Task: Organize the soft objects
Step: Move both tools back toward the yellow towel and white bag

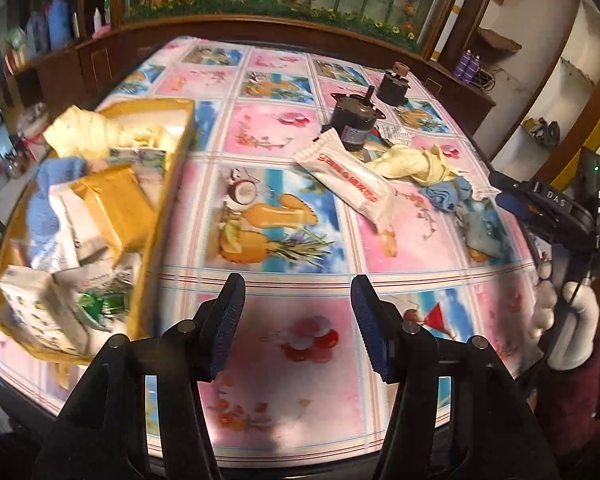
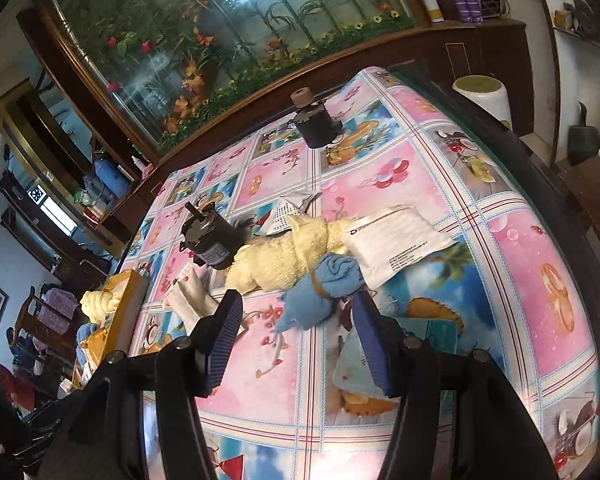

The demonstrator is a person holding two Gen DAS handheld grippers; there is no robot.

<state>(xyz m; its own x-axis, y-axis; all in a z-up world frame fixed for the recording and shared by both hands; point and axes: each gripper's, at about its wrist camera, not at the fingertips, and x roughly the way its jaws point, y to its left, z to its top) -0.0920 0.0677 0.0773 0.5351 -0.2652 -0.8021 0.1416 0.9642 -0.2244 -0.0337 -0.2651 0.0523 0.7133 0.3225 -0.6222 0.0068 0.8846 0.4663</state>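
Left gripper [image 1: 298,324], black frame with blue ribbed pads: jaws stood wide apart, holding nothing, hovering over bare tablecloth. Right gripper [image 2: 296,340], same make: jaws likewise wide apart and empty, with the rolled light-blue towel tied with a tan band [image 2: 320,292] lying just ahead between the fingertips; whether a pad touched it could not be told. In the left view the right gripper's body bore the letters "DAS", gripped by a white-gloved hand [image 1: 560,320].

Pale-yellow fluffy towel [image 2: 284,256]: lay touching the blue towel, its far end against a black cylindrical motor with a blue label [image 2: 210,240]; label text too small to read.

White flat mailer pouch [image 2: 396,240]: partly under both towels; fine print unreadable.

White snack wrapper with red lettering [image 1: 348,178]: characters blurred.

Yellow cardboard box [image 1: 172,184]: at the table's left, holding a yellow towel, a blue cloth, packets and small cartons; contents motion-blurred, near edge cut off.

Second black motor with a tan cap [image 2: 314,120]: stood well apart, at the far edge.

Fruit-patterned pink-and-blue tablecloth [image 1: 284,344]: covered the table.
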